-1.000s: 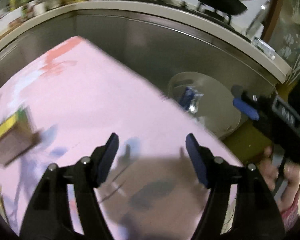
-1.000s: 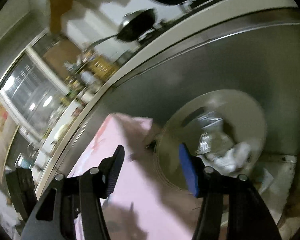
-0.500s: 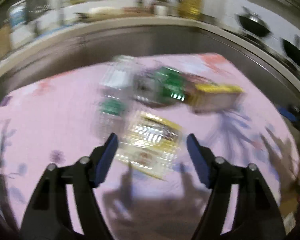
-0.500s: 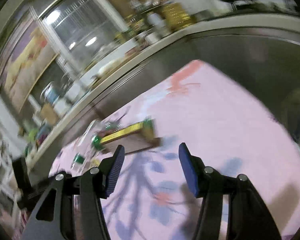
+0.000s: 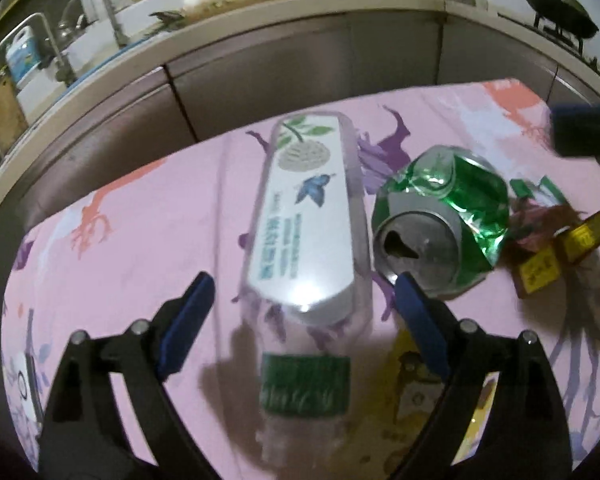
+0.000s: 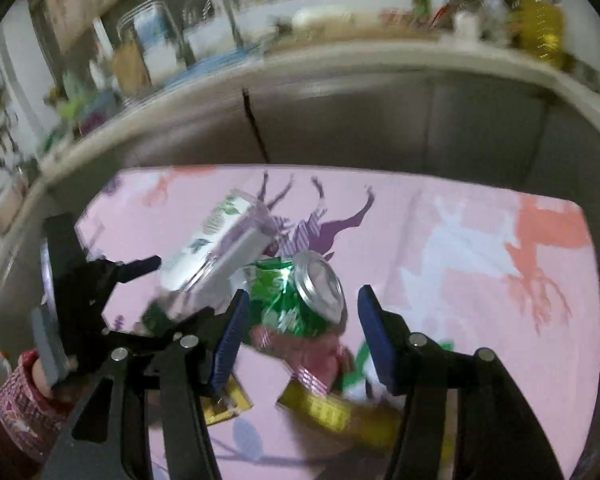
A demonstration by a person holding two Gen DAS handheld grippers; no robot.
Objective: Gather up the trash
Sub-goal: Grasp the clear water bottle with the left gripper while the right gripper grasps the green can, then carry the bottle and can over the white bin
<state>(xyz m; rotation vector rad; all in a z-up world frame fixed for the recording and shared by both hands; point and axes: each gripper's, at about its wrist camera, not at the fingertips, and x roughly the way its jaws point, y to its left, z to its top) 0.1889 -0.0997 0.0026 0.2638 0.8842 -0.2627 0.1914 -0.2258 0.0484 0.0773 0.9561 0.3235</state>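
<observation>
Both grippers have swung away from the bin and are now hanging over the trash on the pink cloth.

I am holding the left gripper (image 5: 304, 304) wide apart over a clear plastic bottle (image 5: 306, 216) with a white label and a green cap (image 5: 304, 380); the bottle is lying flat between the blue pads (image 5: 186, 320), and I cannot tell if they are touching it. I am holding the right gripper (image 6: 300, 332) wide apart too, with nothing in it, and a squashed green can (image 6: 300, 296) is sitting between its fingers on the pink cloth (image 6: 460, 240). The can is lying just beside the bottle, on the bottle's right side. A yellow box (image 5: 560, 248) and some crinkly wrappers (image 6: 312, 364) are lying next to the can. A grey cabinet wall (image 5: 300, 64) is standing behind the cloth.
</observation>
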